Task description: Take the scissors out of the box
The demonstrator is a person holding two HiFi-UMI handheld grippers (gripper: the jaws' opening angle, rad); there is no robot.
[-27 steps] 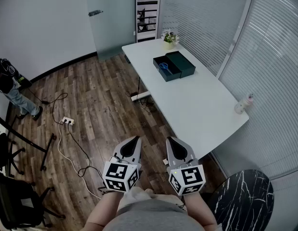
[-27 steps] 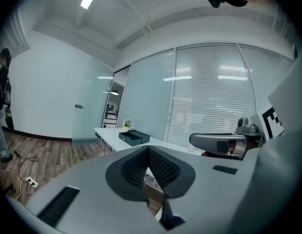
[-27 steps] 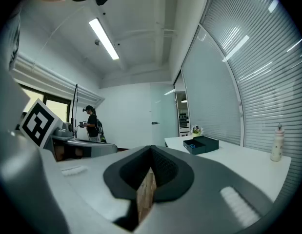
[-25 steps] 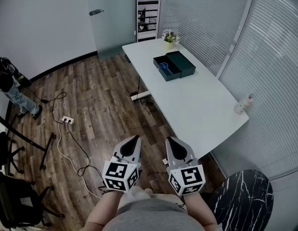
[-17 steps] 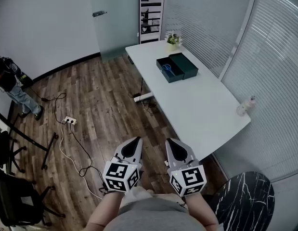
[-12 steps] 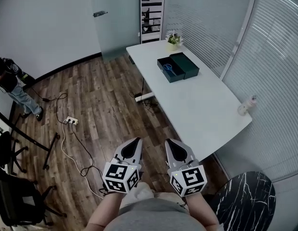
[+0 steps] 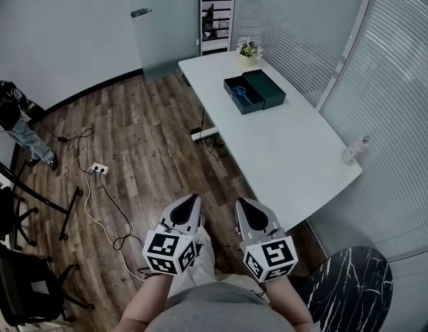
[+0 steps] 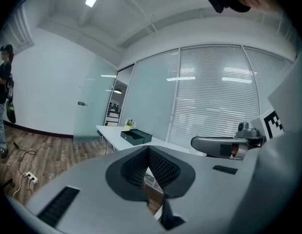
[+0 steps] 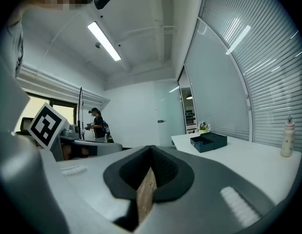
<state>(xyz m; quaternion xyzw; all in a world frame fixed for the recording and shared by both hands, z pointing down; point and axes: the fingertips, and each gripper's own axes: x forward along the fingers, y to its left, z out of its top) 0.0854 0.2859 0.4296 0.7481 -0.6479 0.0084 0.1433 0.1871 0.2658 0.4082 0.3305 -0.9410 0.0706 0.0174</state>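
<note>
Your left gripper [image 7: 192, 199] and right gripper [image 7: 243, 204], lower centre, are closed and empty; scissors [image 7: 240, 93] lie in the box [image 7: 247, 108], upper centre

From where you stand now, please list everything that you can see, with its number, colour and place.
table: one, white, right of centre
box: one, dark, open, far on the table
scissors: one pair, blue, inside the box
potted plant: one, far end of the table
bottle: one, white, table's right edge
power strips: two, white, on the wooden floor
chairs: black, lower left, count unclear
person: one, dark top, far left
left gripper: one, grey, jaws together, empty, bottom centre
right gripper: one, grey, jaws together, empty, beside it
</note>
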